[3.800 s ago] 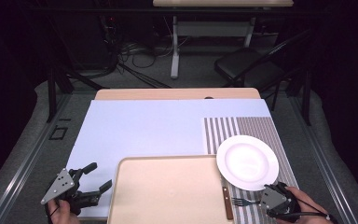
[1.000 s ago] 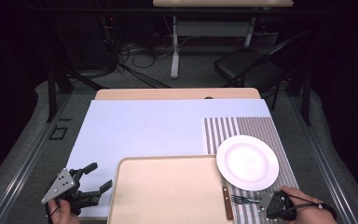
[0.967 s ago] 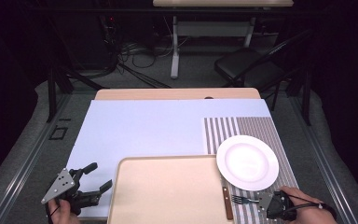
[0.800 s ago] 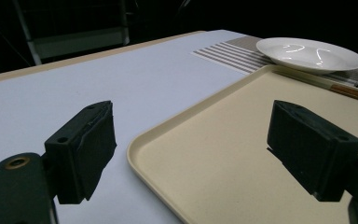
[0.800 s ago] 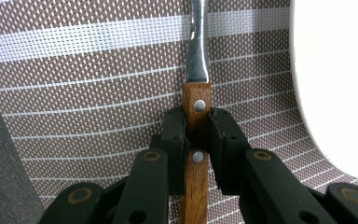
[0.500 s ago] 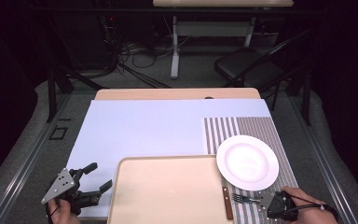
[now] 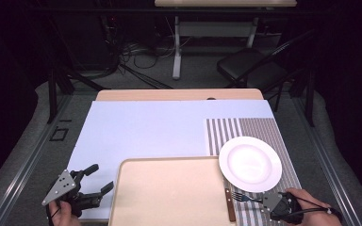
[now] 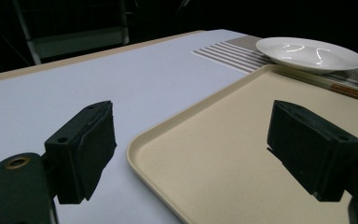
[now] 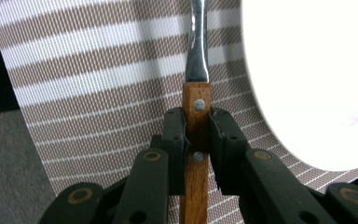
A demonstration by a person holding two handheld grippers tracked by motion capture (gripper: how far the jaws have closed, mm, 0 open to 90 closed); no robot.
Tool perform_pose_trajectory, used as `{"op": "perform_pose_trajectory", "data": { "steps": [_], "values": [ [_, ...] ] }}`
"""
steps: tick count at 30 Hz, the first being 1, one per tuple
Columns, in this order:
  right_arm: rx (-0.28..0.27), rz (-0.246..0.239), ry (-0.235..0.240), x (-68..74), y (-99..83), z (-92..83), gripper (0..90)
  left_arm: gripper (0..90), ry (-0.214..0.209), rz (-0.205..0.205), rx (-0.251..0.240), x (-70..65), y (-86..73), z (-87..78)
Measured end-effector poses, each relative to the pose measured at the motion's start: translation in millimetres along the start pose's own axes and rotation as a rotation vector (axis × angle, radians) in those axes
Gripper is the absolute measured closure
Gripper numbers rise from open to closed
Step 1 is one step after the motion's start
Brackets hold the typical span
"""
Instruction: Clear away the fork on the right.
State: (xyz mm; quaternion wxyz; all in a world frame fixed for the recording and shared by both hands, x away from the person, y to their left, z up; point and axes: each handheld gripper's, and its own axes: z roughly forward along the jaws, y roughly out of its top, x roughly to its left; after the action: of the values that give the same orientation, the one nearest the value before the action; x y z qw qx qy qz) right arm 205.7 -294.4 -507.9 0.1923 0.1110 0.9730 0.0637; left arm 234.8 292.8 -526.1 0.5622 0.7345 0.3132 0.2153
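My right gripper [image 7: 269,202] is shut on the wooden handle of a fork [image 7: 239,196] at the near right, low over the striped placemat [image 7: 259,127]. In the right gripper view both pads clamp the brown handle [image 9: 196,122], and the metal shank [image 9: 197,46] runs up past the white plate [image 9: 307,70]. That plate [image 7: 250,164] sits on the placemat just beyond the fork. My left gripper [image 7: 101,178] stands open at the near left with nothing in it. Its jaws straddle a corner of the beige tray [image 8: 242,154].
The beige tray [image 7: 169,197] lies at the near middle on a pale blue mat [image 7: 146,132]. A wooden-handled knife [image 7: 229,213] lies along the tray's right edge. A chair [image 7: 254,70] and cables are on the floor beyond the table.
Since the earliest frame my right hand has edged slightly toward the near edge with the fork still in its grip. The left gripper has stayed still.
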Motion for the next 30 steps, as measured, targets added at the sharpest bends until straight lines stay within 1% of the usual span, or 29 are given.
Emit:
{"op": "perform_pose_trajectory", "data": {
  "steps": [2,3,4,5,7,10,11,12,13,18,19,20,21,23,24,25,26,27,28,30],
  "values": [
    [-0.017,-0.007,-0.007,-1.4,1.9,-1.7,77.1,15.5,-0.002,0.0,-0.001,0.1,0.0,-0.1],
    [-0.025,0.003,-0.011,-2.0,2.8,-2.9,77.1,15.5,-0.002,0.0,-0.001,0.1,0.0,0.0],
    [-0.021,0.041,-0.008,-0.6,3.0,-4.0,77.1,15.5,-0.001,0.001,0.003,0.2,0.1,-0.2],
    [-0.036,0.014,-0.016,-3.2,4.1,-4.7,77.1,15.5,0.0,0.0,0.0,0.1,0.0,0.0],
    [-0.043,0.07,-0.016,-2.3,5.5,-6.9,77.1,15.5,0.0,0.0,0.0,0.0,0.0,0.1],
    [-0.061,0.063,-0.021,-7.5,7.7,-7.7,77.1,15.5,0.0,-0.001,-0.001,-0.1,0.0,0.1],
    [-0.061,0.073,-0.017,-8.7,8.1,-7.8,77.1,15.5,0.0,-0.001,-0.001,-0.1,0.0,0.0],
    [-0.059,0.129,-0.019,-7.2,8.2,-8.0,77.1,15.5,0.0,0.0,-0.001,0.0,0.0,0.0],
    [-0.057,0.161,-0.022,-7.7,8.3,-8.2,77.1,15.5,0.0,0.0,0.0,0.0,0.0,0.0],
    [-0.08,0.269,-0.012,-12.6,9.3,-11.5,77.1,15.5,0.0,0.0,0.0,0.0,0.0,0.1],
    [-0.089,0.297,-0.011,-12.7,9.9,-12.1,77.1,15.5,0.0,0.0,0.0,0.1,0.0,0.1],
    [-0.085,0.319,-0.009,-13.5,10.5,-13.7,77.1,15.5,0.0,0.0,0.0,0.1,0.0,0.1],
    [-0.098,0.345,0.003,-13.9,10.9,-13.8,77.1,15.5,-0.001,0.0,0.001,0.0,0.0,0.2],
    [-0.108,0.398,0.011,-15.0,11.6,-14.8,77.1,15.5,-0.001,0.0,0.0,0.1,0.0,0.2],
    [-0.116,0.426,0.025,-15.7,11.9,-15.6,77.1,15.5,-0.001,0.0,0.0,0.1,0.0,0.2],
    [-0.08,0.432,0.044,-17.2,12.4,-18.3,77.1,15.4,-0.001,0.0,0.0,0.1,0.0,0.1],
    [-0.119,0.457,0.038,-16.3,12.5,-15.9,77.1,15.5,-0.002,0.0,0.003,0.3,0.1,-0.1],
    [-0.125,0.478,0.04,-16.3,13.2,-16.1,77.1,15.5,-0.002,0.0,0.003,0.3,0.1,-0.1],
    [-0.116,0.479,0.045,-17.1,13.4,-17.0,77.1,15.5,-0.002,0.001,0.003,0.3,0.1,-0.2],
    [-0.125,0.514,0.06,-16.3,15.3,-17.1,77.1,15.5,0.001,-0.001,-0.001,0.2,-0.1,0.2]
  ]
}}
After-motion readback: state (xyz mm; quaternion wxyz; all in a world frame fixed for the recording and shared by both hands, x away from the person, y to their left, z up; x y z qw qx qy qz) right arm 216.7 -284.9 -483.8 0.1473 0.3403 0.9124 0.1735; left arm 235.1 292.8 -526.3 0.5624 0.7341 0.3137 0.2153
